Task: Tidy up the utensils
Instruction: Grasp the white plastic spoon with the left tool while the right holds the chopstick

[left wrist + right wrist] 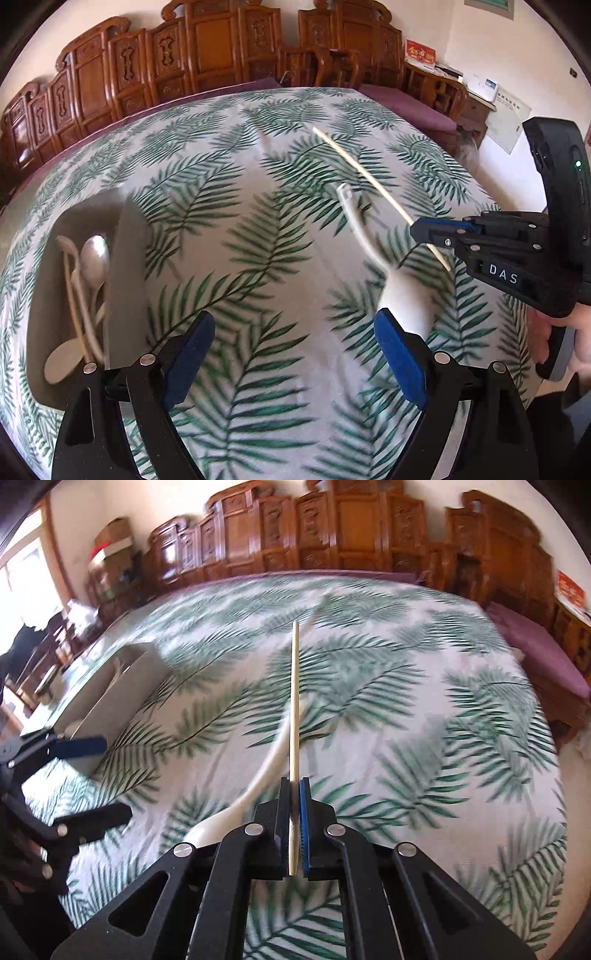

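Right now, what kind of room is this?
Probably a home living or dining room: a table under a leaf-print tablecloth, carved wooden chairs along the wall, and stacked cardboard boxes by a window.

Spoons [86,291] in tray [127,266] (left), ladle [402,295] perhaps beside chopstick [364,173]

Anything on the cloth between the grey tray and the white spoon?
Nothing: only bare palm-print cloth lies between the grey tray and the white spoon, apart from the open left gripper hovering above. The left wrist view shows it.
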A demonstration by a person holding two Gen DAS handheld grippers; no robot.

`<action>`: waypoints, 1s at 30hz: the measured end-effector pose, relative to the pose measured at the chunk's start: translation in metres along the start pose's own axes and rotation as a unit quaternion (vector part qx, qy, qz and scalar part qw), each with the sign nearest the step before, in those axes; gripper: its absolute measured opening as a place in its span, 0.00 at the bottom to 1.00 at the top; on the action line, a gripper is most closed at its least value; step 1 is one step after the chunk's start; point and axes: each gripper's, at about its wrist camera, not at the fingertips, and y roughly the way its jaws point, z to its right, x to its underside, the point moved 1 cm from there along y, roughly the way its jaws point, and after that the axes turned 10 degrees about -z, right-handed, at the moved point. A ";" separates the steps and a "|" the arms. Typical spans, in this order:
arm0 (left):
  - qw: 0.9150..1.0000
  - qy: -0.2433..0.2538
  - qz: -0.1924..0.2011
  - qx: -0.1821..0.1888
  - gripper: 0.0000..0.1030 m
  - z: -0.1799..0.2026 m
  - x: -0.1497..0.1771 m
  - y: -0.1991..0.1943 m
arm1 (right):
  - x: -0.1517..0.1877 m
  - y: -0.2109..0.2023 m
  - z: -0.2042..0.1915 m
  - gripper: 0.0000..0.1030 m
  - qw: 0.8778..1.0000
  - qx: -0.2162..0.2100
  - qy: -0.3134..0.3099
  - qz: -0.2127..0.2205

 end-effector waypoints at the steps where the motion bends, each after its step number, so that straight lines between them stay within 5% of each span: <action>1: 1.000 0.003 -0.001 0.001 0.82 0.004 -0.004 0.002 | 0.001 -0.001 0.006 0.05 1.000 0.011 0.008 0.001; 9: 1.000 0.019 -0.018 0.003 0.82 0.038 -0.031 0.027 | 0.011 -0.004 0.039 0.06 0.998 0.052 0.042 0.002; 17: 0.998 0.027 -0.062 0.005 0.58 0.056 -0.047 0.050 | 0.012 -0.005 0.044 0.06 0.997 0.047 0.053 0.007; 22: 0.995 0.036 -0.094 -0.007 0.33 0.063 -0.045 0.062 | 0.011 -0.005 0.040 0.06 0.998 0.048 0.050 0.006; 30: 0.994 0.048 -0.093 -0.026 0.09 0.048 -0.035 0.056 | 0.008 -0.005 0.025 0.06 0.998 0.054 0.035 0.003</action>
